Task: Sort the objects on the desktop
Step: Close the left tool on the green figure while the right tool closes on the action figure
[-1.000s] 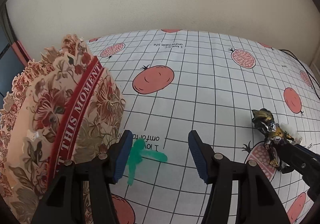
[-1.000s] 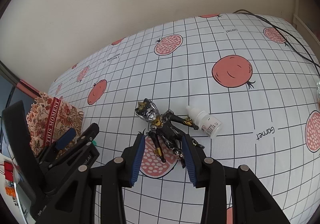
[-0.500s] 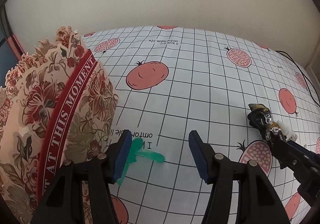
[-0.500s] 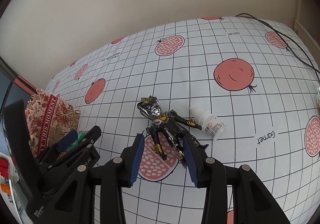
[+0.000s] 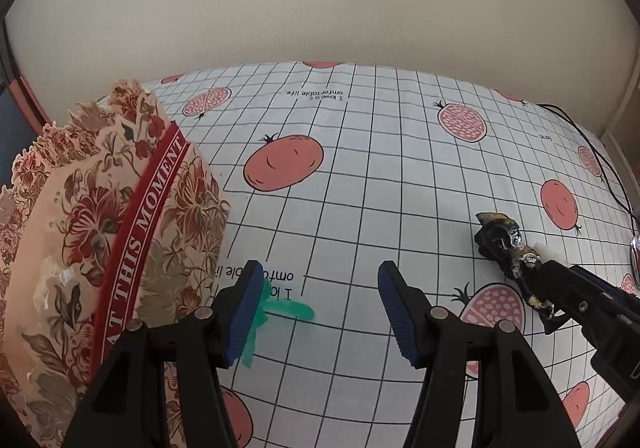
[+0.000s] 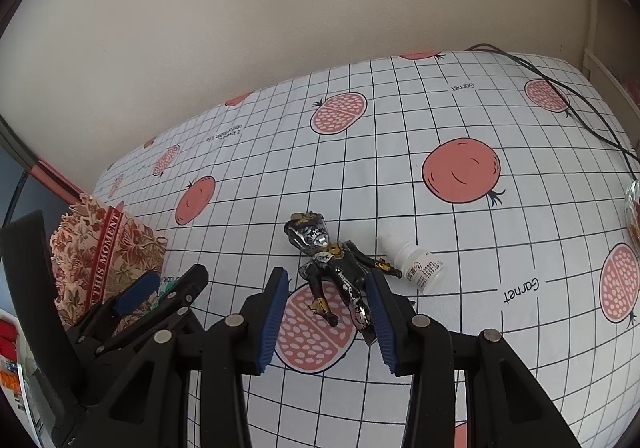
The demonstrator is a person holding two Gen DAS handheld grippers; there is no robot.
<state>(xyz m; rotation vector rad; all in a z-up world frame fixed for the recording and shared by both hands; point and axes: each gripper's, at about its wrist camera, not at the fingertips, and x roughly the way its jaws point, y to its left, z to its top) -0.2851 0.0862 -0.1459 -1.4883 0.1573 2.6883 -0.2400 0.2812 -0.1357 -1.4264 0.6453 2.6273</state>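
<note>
- Currently the left tongs (image 5: 318, 308) are held released over a green plastic piece (image 5: 280, 312).
- Right tongs (image 6: 327, 316) are spread around the toy figure (image 6: 336, 272), unclenched.

Pomegranate-print tablecloth (image 6: 400, 207) (gridded); black cable (image 6: 560, 95) across its far corner

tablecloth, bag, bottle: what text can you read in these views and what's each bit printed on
"AT THIS MOMENT": red band on the floral paper bag.
"Garnet": tablecloth, printed twice in the right wrist view.
"I love a comfortable life": same tablecloth, upside down in the left wrist view.
White dropper bottle: label digits too small to read.
Toy figure: no text.
</note>
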